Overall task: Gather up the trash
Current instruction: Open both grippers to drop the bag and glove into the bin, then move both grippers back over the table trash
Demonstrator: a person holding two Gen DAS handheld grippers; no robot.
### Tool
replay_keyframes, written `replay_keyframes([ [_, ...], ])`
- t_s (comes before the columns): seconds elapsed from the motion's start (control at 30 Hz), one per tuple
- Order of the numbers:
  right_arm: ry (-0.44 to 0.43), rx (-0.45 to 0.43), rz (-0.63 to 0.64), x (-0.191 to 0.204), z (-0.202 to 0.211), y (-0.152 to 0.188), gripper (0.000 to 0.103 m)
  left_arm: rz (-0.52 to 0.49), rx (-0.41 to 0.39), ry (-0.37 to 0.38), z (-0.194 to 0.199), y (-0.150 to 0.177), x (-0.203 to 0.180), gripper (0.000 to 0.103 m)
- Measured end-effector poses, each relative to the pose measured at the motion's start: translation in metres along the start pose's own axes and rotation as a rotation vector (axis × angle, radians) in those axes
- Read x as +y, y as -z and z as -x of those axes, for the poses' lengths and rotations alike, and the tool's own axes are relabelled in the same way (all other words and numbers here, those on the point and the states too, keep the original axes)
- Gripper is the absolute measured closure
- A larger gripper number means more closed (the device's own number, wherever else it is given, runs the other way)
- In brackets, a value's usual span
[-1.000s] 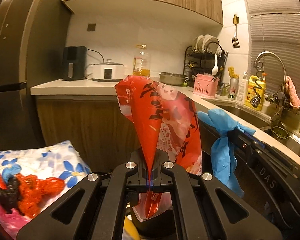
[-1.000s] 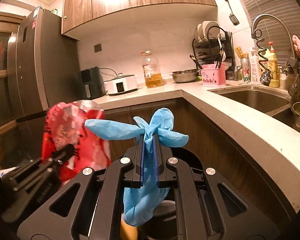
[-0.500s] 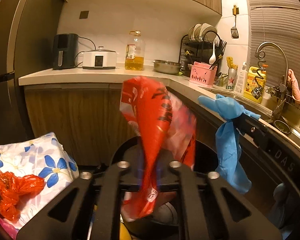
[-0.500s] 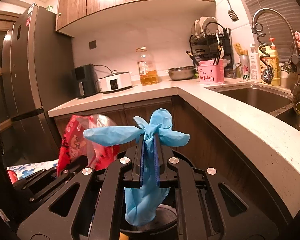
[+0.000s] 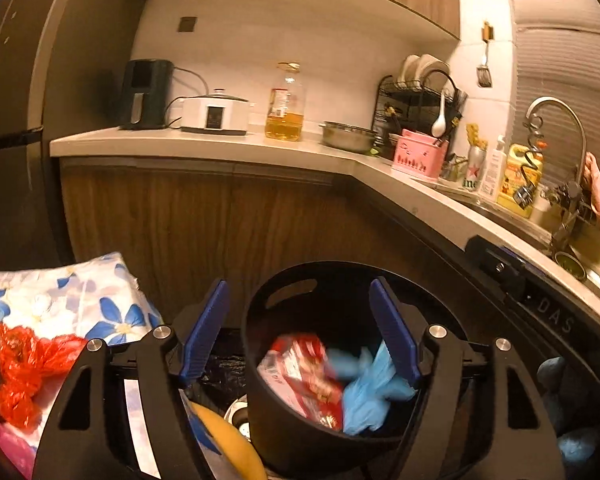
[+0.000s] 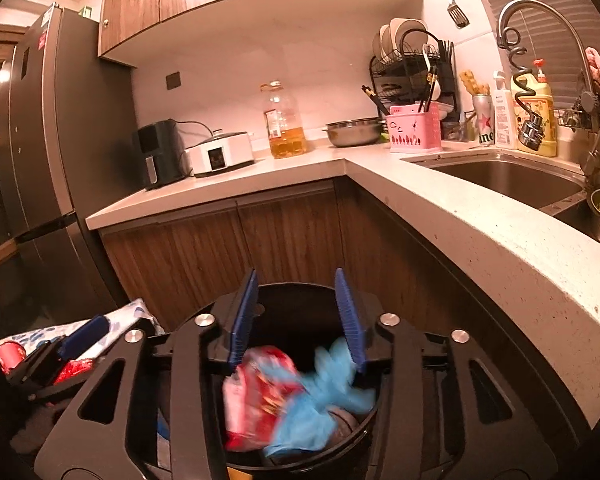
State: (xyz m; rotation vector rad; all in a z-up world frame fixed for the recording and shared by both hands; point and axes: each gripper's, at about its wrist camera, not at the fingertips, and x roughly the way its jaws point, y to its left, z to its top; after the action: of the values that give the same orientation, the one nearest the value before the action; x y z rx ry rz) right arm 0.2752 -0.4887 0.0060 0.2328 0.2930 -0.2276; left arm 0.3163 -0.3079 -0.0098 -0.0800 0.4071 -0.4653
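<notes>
Everything here sits around the black bin (image 5: 284, 420) on the floor below the corner of the kitchen counter (image 6: 480, 232). The left gripper (image 5: 298, 328) hangs right over the bin's mouth, its jaws opening and well apart, nothing between the blue pads (image 5: 204, 332). The right gripper (image 6: 296, 316) is over the same bin, jaws also opening, not gripping anything. The red snack wrapper (image 5: 304, 376) and the blue glove (image 5: 370, 396) are both inside the bin, side by side and blurry, glove on the sink side. A floral bag (image 5: 72, 300) with a red plastic bag (image 5: 20, 368) on it sits just left of the bin.
</notes>
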Motion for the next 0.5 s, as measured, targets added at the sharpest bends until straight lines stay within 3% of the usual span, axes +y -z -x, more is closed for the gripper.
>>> replay_keyframes([
  [0.3, 0.027, 0.009, 0.014, 0.01, 0.016, 0.011, 0.034, -0.017, -0.014, -0.093, 0.029, 0.01, 0.005, 0.016],
  [0.5, 0.054, 0.002, 0.053, 0.021, 0.035, 0.017, 0.027, -0.023, -0.019, -0.154, 0.051, 0.014, 0.012, 0.013],
])
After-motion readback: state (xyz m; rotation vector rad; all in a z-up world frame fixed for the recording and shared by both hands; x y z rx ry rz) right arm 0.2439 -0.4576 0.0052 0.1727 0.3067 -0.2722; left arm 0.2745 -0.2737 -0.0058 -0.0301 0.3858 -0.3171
